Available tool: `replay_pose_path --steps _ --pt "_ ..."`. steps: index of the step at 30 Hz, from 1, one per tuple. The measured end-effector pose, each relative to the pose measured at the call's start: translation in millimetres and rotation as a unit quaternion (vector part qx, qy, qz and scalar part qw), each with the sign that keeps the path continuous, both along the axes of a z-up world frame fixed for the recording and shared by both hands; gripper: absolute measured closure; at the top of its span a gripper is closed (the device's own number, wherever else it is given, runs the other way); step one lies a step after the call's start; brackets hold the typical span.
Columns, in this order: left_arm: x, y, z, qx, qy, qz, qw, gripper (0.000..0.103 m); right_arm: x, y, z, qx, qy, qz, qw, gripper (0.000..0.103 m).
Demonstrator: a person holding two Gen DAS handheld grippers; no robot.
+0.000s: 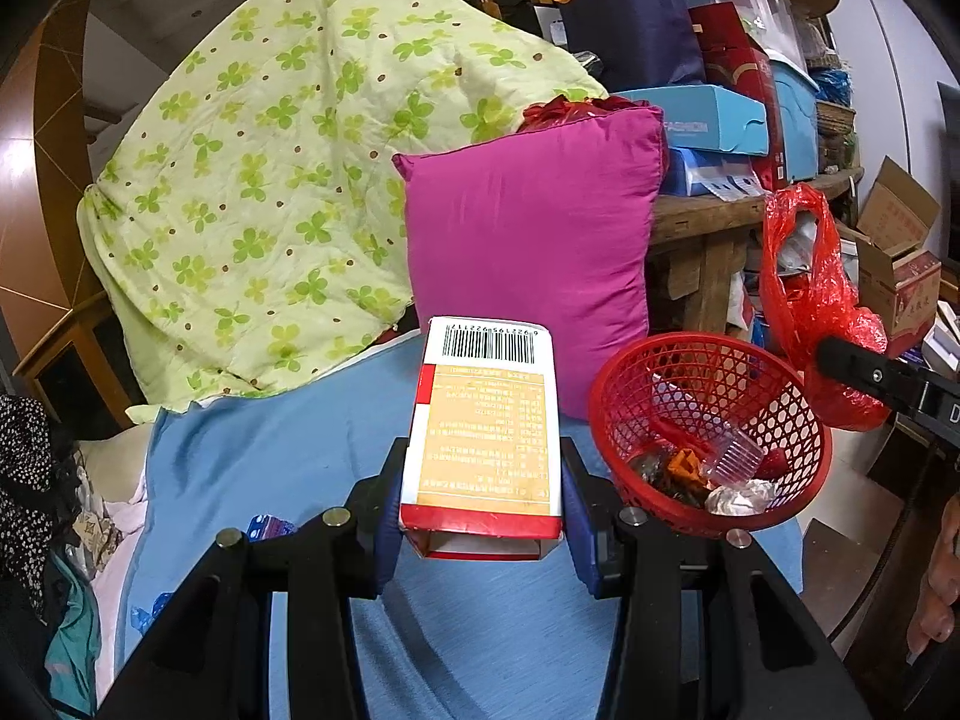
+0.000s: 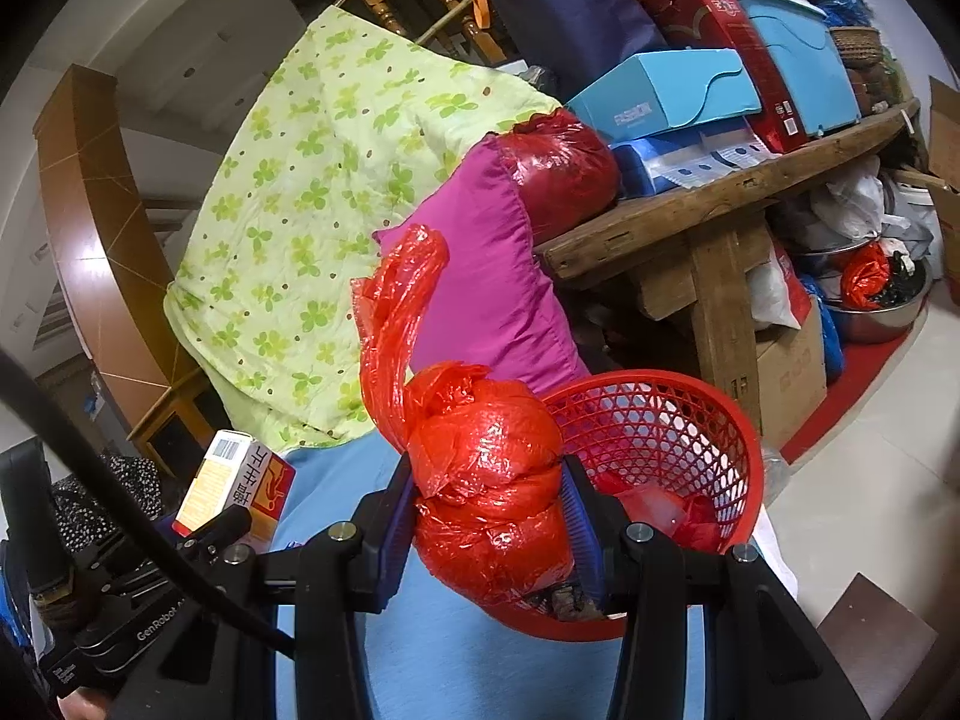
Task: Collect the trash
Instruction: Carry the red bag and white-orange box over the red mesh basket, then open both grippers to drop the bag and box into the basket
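My left gripper [image 1: 483, 516] is shut on an empty carton [image 1: 483, 432], white and orange with a red edge and a barcode, held above the blue bed sheet [image 1: 252, 456]. The carton also shows in the right wrist view [image 2: 231, 483]. A red mesh basket [image 1: 774, 378] with several scraps of trash stands to its right on the bed edge; it also shows in the right wrist view [image 2: 678, 420]. My right gripper [image 2: 489, 516] is shut on a knotted red plastic bag [image 2: 486, 468], held just left of the basket and above its near rim. The bag also shows in the left wrist view [image 1: 822, 300].
A magenta pillow [image 1: 528, 252] and a green clover quilt [image 1: 252, 180] lie behind on the bed. A wooden bench [image 2: 708, 204] stacked with boxes stands to the right. Small blue wrappers [image 1: 267, 525] lie on the sheet. Clothes [image 1: 36, 480] pile at the left.
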State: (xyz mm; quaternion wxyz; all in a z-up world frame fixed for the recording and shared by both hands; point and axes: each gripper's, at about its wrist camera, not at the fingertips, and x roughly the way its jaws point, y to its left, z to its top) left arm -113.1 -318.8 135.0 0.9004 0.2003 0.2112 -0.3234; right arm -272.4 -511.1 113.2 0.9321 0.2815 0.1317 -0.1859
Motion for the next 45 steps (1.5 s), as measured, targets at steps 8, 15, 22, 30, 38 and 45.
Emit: replay_pose_path --steps 8,15,22,30,38,45 --pt "-3.0 -15.1 -1.2 0.005 0.004 -0.015 0.9999 0.055 -6.8 -11.2 -4.1 0.012 0.002 -0.013 1.0 0.055" --pt "-6.9 -30.6 -4.5 0.014 0.005 -0.031 0.9994 0.055 -12.8 -22.6 -9.4 0.021 0.006 -0.024 0.999 0.055" --pt "-3.9 -43.6 -7.2 0.014 0.011 -0.047 0.9987 0.055 -12.7 -30.4 -15.6 0.03 0.009 -0.025 0.999 0.054" --pt "12.4 -63.2 -21.0 -0.01 0.072 -0.12 0.9901 0.055 -12.3 -44.3 -24.7 0.042 0.011 -0.034 0.998 0.054" --pt "22.3 -96.7 -43.0 -0.003 0.135 -0.166 0.9768 0.055 -6.1 -61.3 -38.3 0.06 0.018 -0.042 0.997 0.053" --pt "27.0 -120.8 -61.0 0.003 0.164 -0.183 0.9693 0.054 2.1 -78.8 -56.8 0.092 0.027 -0.05 0.994 0.051"
